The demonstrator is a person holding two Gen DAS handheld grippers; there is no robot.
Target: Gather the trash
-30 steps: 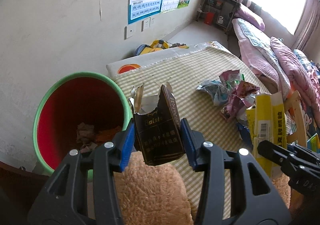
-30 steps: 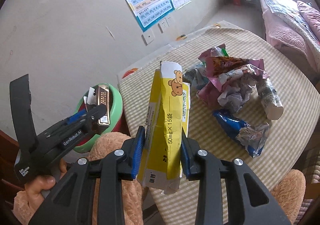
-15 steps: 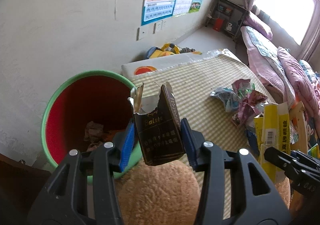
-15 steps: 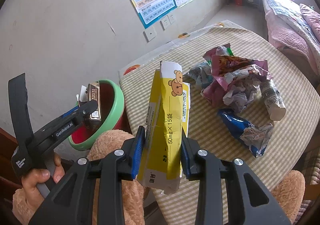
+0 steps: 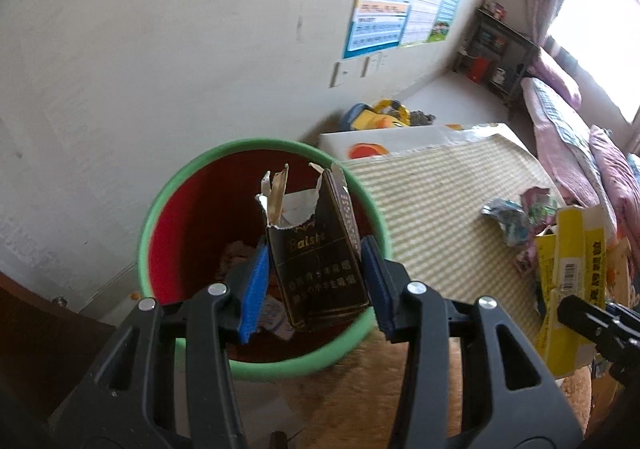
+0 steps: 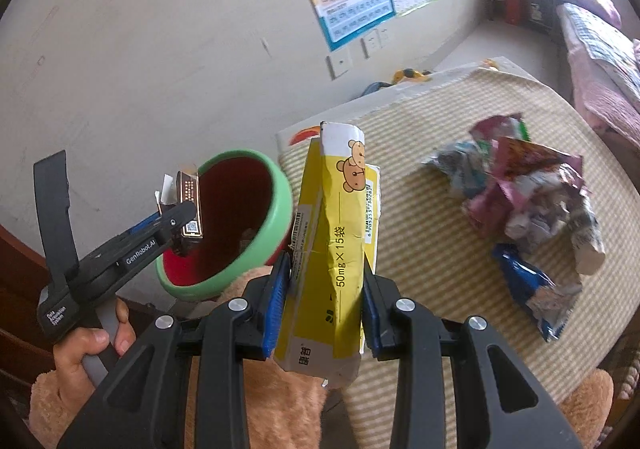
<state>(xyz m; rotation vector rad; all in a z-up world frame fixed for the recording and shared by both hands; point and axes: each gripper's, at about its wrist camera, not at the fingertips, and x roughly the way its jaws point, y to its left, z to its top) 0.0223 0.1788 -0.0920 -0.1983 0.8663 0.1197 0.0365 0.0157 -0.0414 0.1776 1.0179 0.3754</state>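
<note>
My left gripper (image 5: 316,281) is shut on a torn dark cigarette pack (image 5: 318,261) and holds it over the mouth of the red bin with the green rim (image 5: 160,209). The right wrist view shows the same left gripper (image 6: 182,219), pack (image 6: 190,205) and bin (image 6: 276,189) from the side. My right gripper (image 6: 324,285) is shut on a crumpled yellow medicine box (image 6: 340,249) with a bear print, just right of the bin, above the table edge. The yellow box (image 5: 568,273) also shows at the right of the left wrist view.
A pile of crumpled wrappers (image 6: 528,189) and a blue packet (image 6: 532,293) lie on the striped tablecloth (image 6: 432,249). Trash lies in the bin's bottom (image 5: 236,257). A bed (image 5: 580,137) stands at the right, and toys (image 5: 384,117) sit on the floor by the wall. A fuzzy brown sleeve (image 6: 280,401) is below.
My left gripper has carried the cigarette pack leftward from beside the bin to over its opening. My right gripper with the yellow box has also shifted left toward the bin.
</note>
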